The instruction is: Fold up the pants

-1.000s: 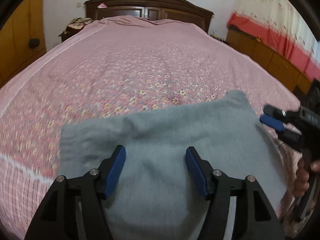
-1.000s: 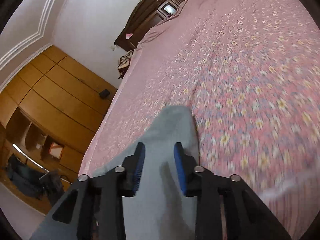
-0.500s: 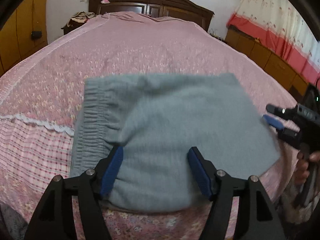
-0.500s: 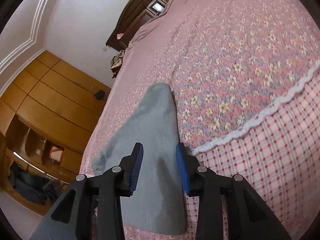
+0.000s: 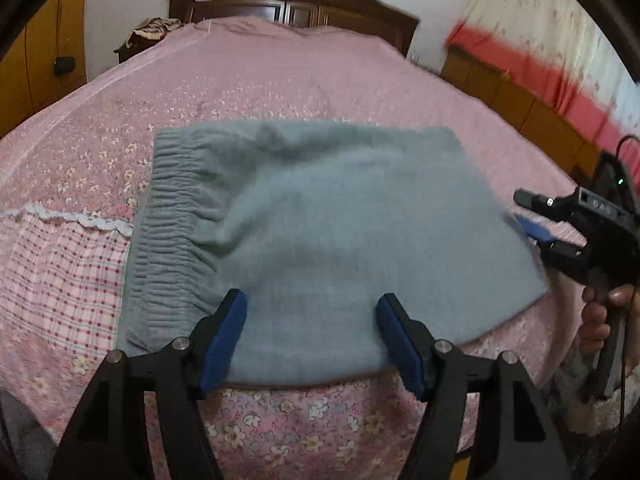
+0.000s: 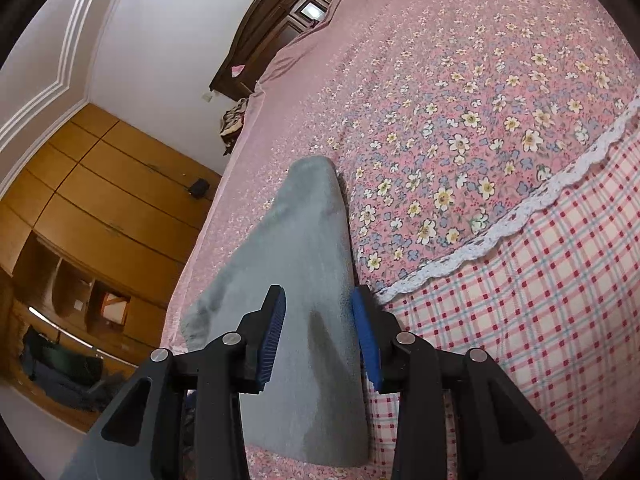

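The grey pants (image 5: 320,232) lie folded in a flat rectangle on the pink floral bedspread (image 5: 280,92), the ribbed elastic waistband (image 5: 176,224) along the left side. My left gripper (image 5: 312,336) is open and empty, hovering over the near edge of the pants. My right gripper (image 5: 536,220) shows at the right edge of the pants, held by a hand. In the right wrist view the right gripper (image 6: 320,332) is open, its blue pads either side of the pants (image 6: 304,264) without clamping them.
The bed's near edge has a checked pink panel (image 5: 52,280) with a white lace trim (image 6: 520,224). A dark wooden headboard (image 5: 288,0) stands at the far end. Wooden wardrobes (image 6: 100,208) stand left, low cabinets and curtains (image 5: 540,60) right.
Both grippers have pulled back toward the bed's near edge. More of the folded pants and the checked panel now show. The pants lie still.
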